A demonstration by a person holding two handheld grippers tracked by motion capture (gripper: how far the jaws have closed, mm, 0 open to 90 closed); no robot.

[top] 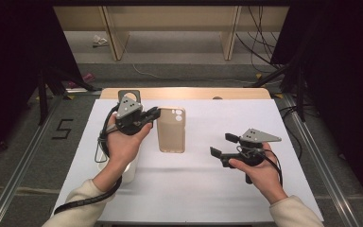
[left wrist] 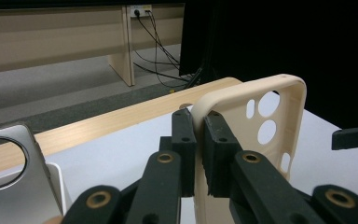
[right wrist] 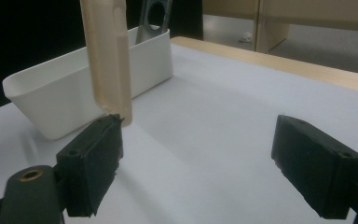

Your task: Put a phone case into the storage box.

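Note:
My left gripper [top: 155, 113] [left wrist: 198, 140] is shut on the rim of a beige phone case [top: 171, 130] [left wrist: 228, 105], near the end with the camera cut-outs. The case hangs over the white sheet, its open side facing the left gripper view. My right gripper [top: 221, 144] [right wrist: 205, 158] stands open to the right of the case, jaws wide apart and nothing between them. In the right gripper view the far end of the case [right wrist: 109, 56] hangs just beyond one jaw, apart from both pads.
A white tray [top: 125, 171] [right wrist: 51, 98] [left wrist: 56, 184] lies under my left hand at the table's left. A silver plate with a round hole [top: 129, 96] [left wrist: 9, 163] [right wrist: 154, 18] stands in it. A wooden edge [top: 184, 93] runs along the table's far side.

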